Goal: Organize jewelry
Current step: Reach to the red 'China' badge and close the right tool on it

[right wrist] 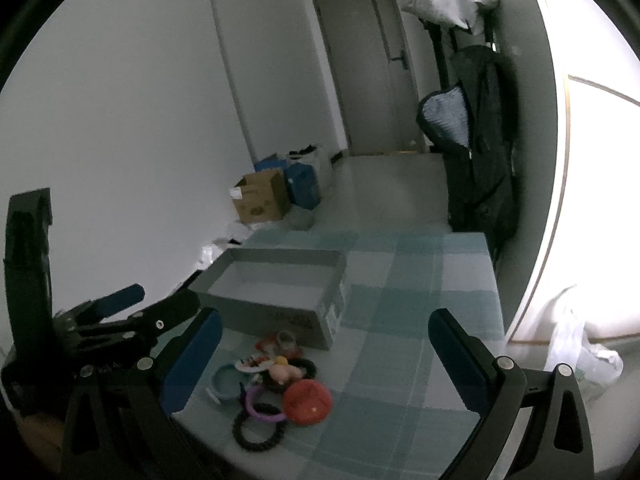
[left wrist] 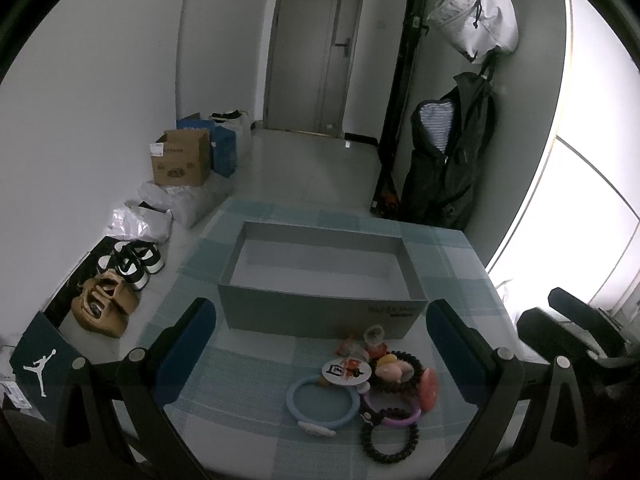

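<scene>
I see the surface [left wrist: 248,364] under a teal checked cloth, and on it the open grey box [left wrist: 320,276] with nothing visible inside. Both my grippers hang above the near edge: the left gripper [left wrist: 320,344] has its blue pads spread wide with nothing between them, and the right gripper [right wrist: 324,356] is spread just as wide and empty too. Just in front of the box lies the jewelry pile [left wrist: 372,384], all pieces touching or overlapping. In it I make out a light blue bangle [left wrist: 323,402], a red round disc [right wrist: 307,402], a black beaded bracelet [left wrist: 390,438], a purple ring-shaped band [right wrist: 262,406], and a small round printed tag [left wrist: 345,371].
</scene>
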